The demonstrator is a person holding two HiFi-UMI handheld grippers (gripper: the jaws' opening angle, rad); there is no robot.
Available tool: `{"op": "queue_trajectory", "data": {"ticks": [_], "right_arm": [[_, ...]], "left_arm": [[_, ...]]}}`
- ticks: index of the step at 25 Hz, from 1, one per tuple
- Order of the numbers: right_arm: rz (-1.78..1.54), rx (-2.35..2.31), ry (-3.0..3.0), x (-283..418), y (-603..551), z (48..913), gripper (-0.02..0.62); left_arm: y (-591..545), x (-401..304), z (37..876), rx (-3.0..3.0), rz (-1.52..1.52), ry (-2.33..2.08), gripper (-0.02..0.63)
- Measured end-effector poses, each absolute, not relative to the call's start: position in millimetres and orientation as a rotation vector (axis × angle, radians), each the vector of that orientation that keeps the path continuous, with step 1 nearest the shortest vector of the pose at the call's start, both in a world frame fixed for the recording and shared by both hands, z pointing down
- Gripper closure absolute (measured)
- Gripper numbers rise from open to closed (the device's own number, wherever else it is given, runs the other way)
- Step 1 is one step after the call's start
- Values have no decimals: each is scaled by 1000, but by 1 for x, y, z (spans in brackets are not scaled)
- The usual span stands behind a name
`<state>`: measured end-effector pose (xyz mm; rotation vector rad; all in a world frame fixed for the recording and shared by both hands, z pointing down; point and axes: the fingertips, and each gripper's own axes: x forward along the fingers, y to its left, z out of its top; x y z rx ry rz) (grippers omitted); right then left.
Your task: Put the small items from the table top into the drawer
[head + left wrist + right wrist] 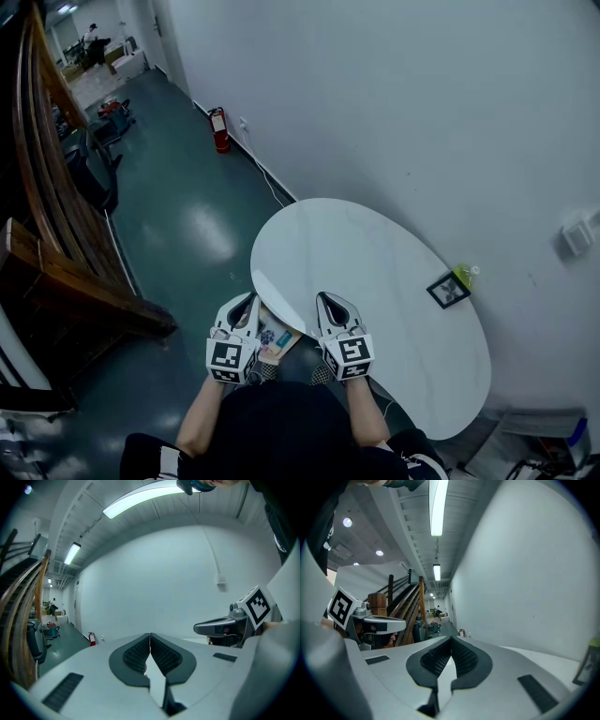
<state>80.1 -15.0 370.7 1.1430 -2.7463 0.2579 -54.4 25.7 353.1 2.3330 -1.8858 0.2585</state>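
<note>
Both claws hover side by side at the surface's [375, 272] near edge, pointing across it a little below level. The left claw [251, 300] has its 2 jaws pressed together tip to tip, and its own view shows only a thin bright sliver behind the ribbed pads [161, 656], with nothing gripped. The right claw [325, 298] is closed the same way, its dark pads [464, 657] meeting at the tips and holding nothing. Each one shows in the other's view: the right claw [199, 628] at the right of the left gripper view, and the left claw [402, 625] at the left of the right gripper view.

The surface is a white oval top set close to a pale wall [394, 103]. The small items lie well apart from both claws, at the edge nearest the wall: 1 small dark picture frame [449, 290] and, just beside it toward the wall, 1 yellow-green thing [466, 275] too small to identify.

Below the near edge, between the 2 claws, a wood-rimmed drawer [292, 345] seems to stand pulled out, with coloured things inside that I cannot make out.

On the dark green floor [187, 225] to the left, a red fire extinguisher [219, 129] stands against the wall, and a wooden stair rail [42, 178] runs along the left side.
</note>
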Motion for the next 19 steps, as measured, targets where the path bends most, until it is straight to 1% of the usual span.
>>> {"op": "queue_trajectory", "data": {"ticks": [19], "right_arm": [[266, 1149, -2749, 80, -15, 373, 565]], "left_arm": [[27, -52, 357, 2336, 272, -1868, 586]]}}
